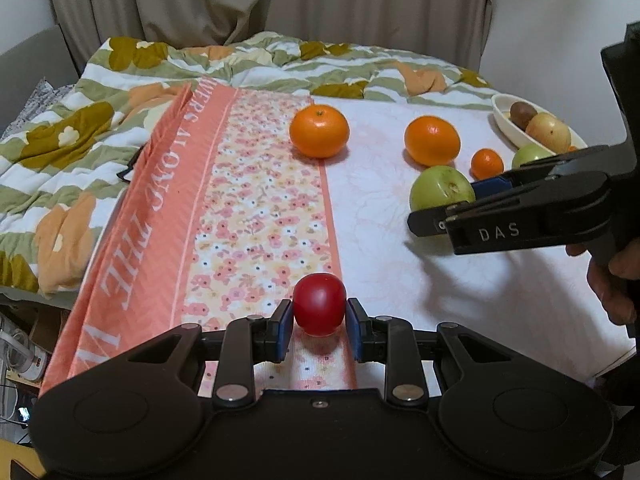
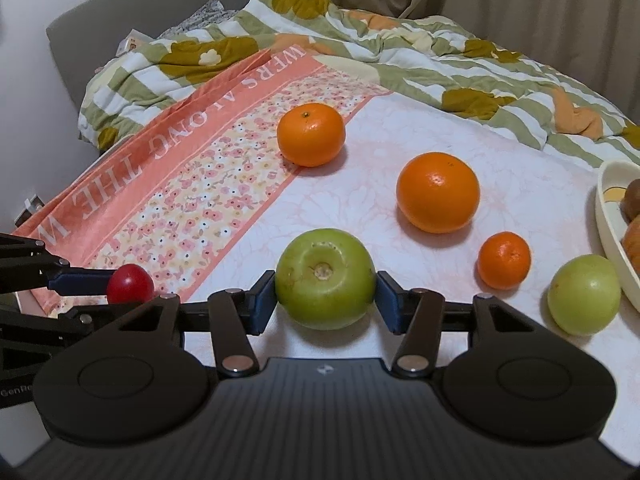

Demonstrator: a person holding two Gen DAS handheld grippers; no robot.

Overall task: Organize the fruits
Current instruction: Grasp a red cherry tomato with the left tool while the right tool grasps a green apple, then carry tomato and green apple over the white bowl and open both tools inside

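- The left gripper sits low in the middle of the left wrist view with a small red fruit between its blue pads. The jaws are narrowed around it, and a thin gap seems to show on each side, so I cannot tell whether they actually press on it.
- The right gripper brackets a green apple, stem end facing the camera, in the lower middle of the right wrist view. Both pads appear to touch its flanks, so the jaws look closed on it.
- Both fruits rest on the floral cloth spread over the bed, not lifted clear.
- The white dish, at the right edge of the right wrist view, already holds brownish fruit. It lies right of the green apple, with a small mandarin and a second green apple between them.
- Two larger oranges lie farther up the frame.
- The right gripper is the nearer one to the dish. If the dish is the goal, its move is likely a lift, then a carry rightward over the loose fruit.
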